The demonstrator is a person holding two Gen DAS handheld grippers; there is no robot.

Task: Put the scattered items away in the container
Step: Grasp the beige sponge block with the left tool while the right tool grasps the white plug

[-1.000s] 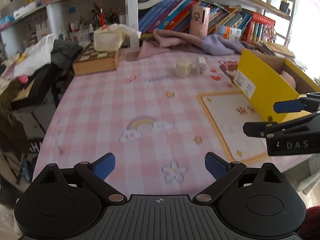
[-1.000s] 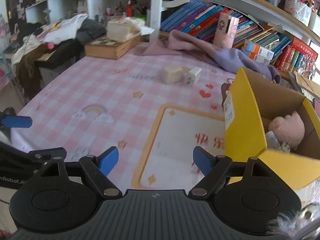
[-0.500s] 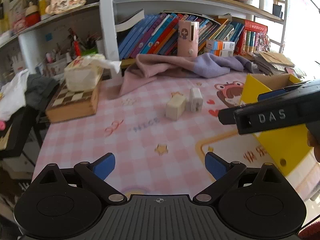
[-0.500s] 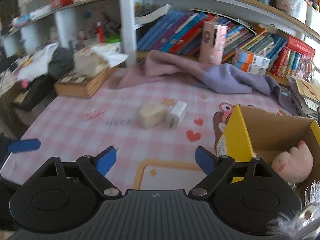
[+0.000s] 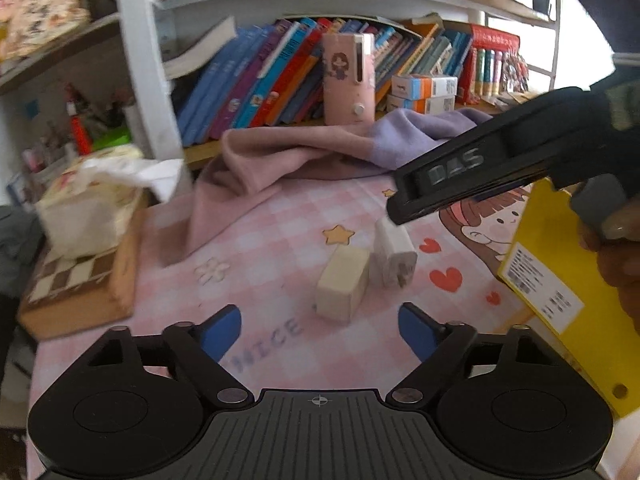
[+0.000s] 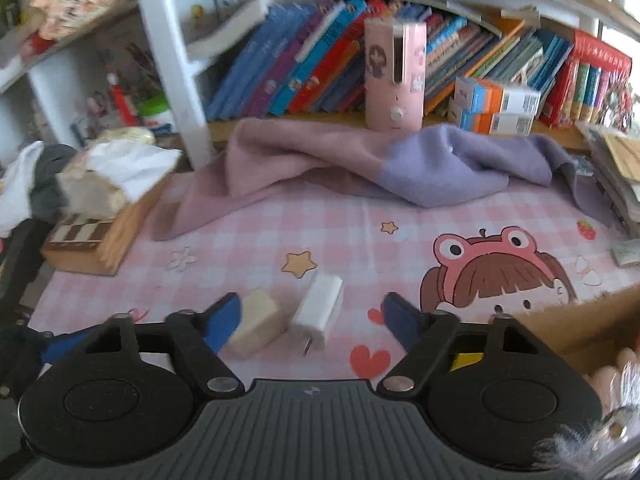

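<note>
A cream block (image 5: pixel 343 283) and a white charger plug (image 5: pixel 394 254) lie side by side on the pink checked tablecloth. My left gripper (image 5: pixel 320 330) is open just short of the cream block. My right gripper (image 6: pixel 312 320) is open, with the cream block (image 6: pixel 256 322) and the white plug (image 6: pixel 320 310) between its fingers, above them or level I cannot tell. Its body (image 5: pixel 500 168) crosses the left wrist view. The yellow cardboard box (image 5: pixel 576 292) stands at the right; its brown flap (image 6: pixel 584 324) and a pink plush (image 6: pixel 608 376) show in the right wrist view.
A pink and purple cloth (image 6: pixel 360 168) lies along the back of the table under a bookshelf. A pink canister (image 6: pixel 394 76) stands behind it. A chess-pattern wooden box (image 5: pixel 76 280) with a tissue pack (image 5: pixel 92 200) sits at the left. Papers (image 6: pixel 616 184) are stacked at the right.
Both grippers have moved forward across the table towards the cream block and white plug. The right gripper now has them between its open fingers. The yellow box has fallen to the right edge.
</note>
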